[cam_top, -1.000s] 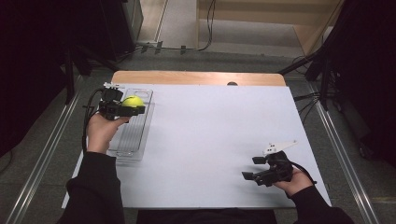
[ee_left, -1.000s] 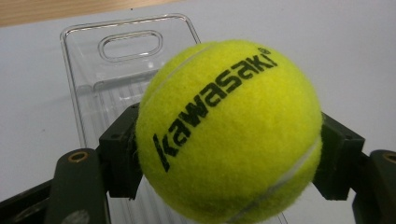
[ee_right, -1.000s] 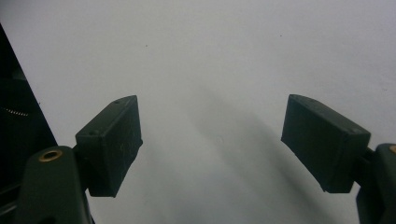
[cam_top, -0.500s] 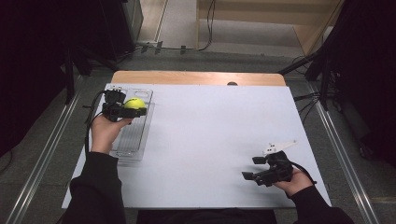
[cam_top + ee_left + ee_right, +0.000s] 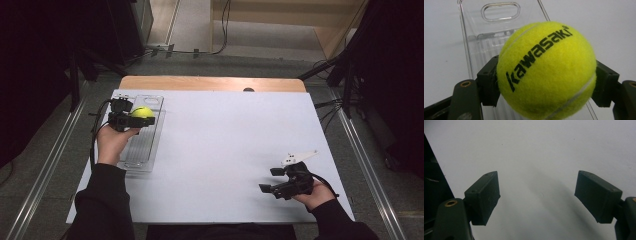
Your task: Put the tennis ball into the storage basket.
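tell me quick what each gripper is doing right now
left gripper: shut on the tennis ball, above the clear tray
right gripper: open, holding nothing

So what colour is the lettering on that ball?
Black, on the yellow-green ball; clearest in the left gripper view.

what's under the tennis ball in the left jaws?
A clear plastic tray on the white table lies below the tennis ball. The ball covers the tray's nearer part, so anything there is hidden.

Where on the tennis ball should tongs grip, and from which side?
Across its widest middle, as the left tongs do now: pads on opposite sides of the tennis ball, coming level from the person's side. A round, fuzzy ball slips off-centre.
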Demonstrator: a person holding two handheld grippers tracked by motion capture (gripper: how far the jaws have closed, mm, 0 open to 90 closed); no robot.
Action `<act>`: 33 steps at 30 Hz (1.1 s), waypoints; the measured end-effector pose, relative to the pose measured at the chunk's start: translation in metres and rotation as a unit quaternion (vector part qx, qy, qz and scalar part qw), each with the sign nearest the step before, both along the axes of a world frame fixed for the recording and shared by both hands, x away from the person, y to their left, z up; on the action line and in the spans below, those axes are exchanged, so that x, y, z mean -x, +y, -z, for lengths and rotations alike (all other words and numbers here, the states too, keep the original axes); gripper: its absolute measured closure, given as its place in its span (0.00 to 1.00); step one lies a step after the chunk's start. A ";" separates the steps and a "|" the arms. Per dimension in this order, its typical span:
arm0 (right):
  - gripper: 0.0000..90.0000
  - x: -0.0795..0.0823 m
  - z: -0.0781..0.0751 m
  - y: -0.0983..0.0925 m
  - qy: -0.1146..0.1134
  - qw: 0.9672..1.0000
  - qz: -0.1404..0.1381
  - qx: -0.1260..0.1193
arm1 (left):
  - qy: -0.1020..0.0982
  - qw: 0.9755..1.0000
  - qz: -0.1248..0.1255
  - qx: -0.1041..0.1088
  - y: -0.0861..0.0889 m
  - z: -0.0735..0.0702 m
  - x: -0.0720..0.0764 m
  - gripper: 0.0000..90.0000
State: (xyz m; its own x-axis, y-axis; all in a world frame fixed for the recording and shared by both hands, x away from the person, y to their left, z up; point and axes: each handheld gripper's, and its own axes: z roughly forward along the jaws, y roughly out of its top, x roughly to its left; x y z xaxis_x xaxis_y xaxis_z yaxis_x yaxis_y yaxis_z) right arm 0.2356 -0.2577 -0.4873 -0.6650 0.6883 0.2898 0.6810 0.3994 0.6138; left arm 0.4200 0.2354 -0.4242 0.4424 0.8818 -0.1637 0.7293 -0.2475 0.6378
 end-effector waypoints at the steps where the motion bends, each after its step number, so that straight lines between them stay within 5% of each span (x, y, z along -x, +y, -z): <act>1: 0.20 0.000 0.000 0.000 0.000 1.000 -0.001 0.000 | 0.000 1.000 0.000 0.000 0.000 0.000 0.000 0.30; 20: 0.20 0.000 0.000 0.000 0.000 1.000 0.000 0.000 | 0.010 1.000 -0.002 0.005 0.001 0.002 -0.001 0.29; 33: 0.20 -0.001 0.000 0.000 0.000 1.000 -0.002 -0.002 | -0.007 0.999 0.004 0.053 0.005 -0.019 0.005 0.22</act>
